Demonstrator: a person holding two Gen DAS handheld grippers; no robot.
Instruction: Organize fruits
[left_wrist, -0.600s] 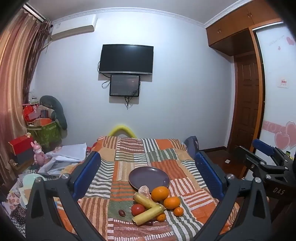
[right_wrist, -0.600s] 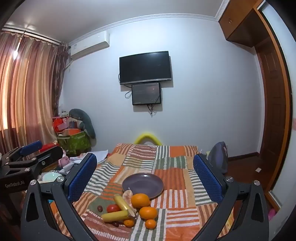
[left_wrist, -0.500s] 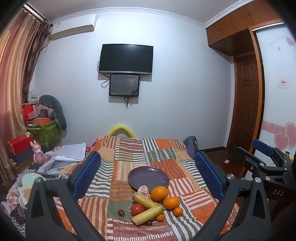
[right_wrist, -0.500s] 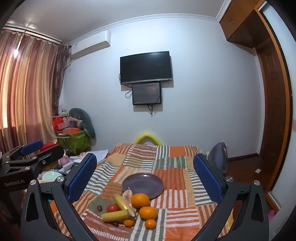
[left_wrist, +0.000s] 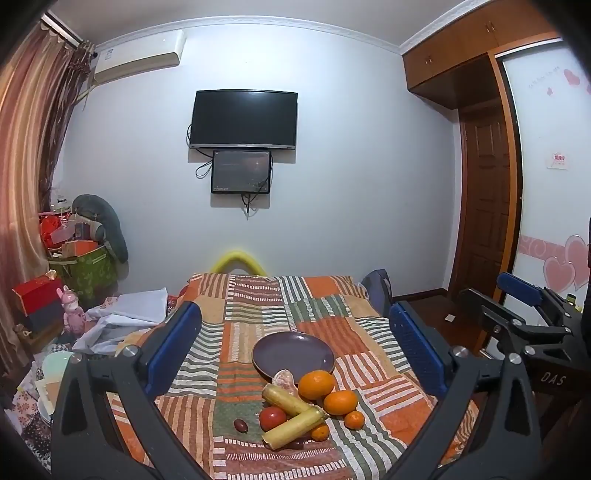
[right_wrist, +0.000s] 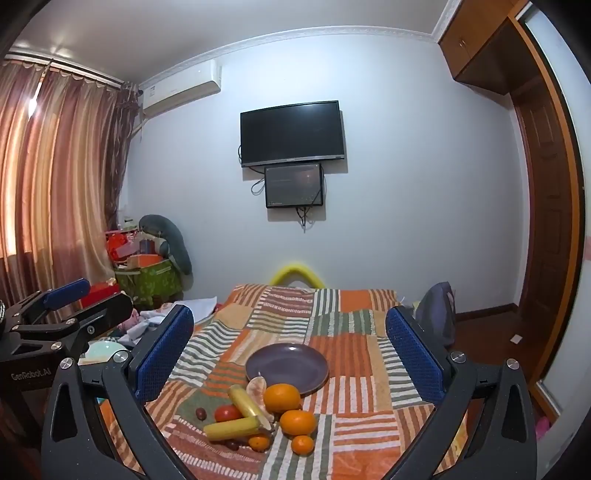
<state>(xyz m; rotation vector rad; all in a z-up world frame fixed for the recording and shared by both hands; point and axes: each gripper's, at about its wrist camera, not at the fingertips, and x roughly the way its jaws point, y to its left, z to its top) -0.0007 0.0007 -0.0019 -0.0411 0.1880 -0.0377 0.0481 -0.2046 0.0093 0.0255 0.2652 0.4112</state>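
Note:
An empty purple plate (left_wrist: 293, 353) (right_wrist: 287, 365) lies on a striped patchwork cloth. In front of it is a fruit pile: two large oranges (left_wrist: 316, 384) (right_wrist: 282, 397), small mandarins (left_wrist: 354, 420), a red tomato (left_wrist: 272, 417) (right_wrist: 228, 413), two yellow bananas (left_wrist: 294, 427) (right_wrist: 232, 429), a peeled segment (left_wrist: 283, 378) and a dark date (left_wrist: 240, 425). My left gripper (left_wrist: 295, 343) is open and empty, held above and short of the fruit. My right gripper (right_wrist: 290, 343) is open and empty too. Each gripper shows at the other view's edge.
The cloth-covered table (left_wrist: 258, 295) reaches toward a white wall with a TV (left_wrist: 243, 119). Clutter, boxes and white cloth (left_wrist: 122, 317) lie left. A bag (right_wrist: 437, 310) sits at the table's right edge, with a wooden door (left_wrist: 484, 206) beyond.

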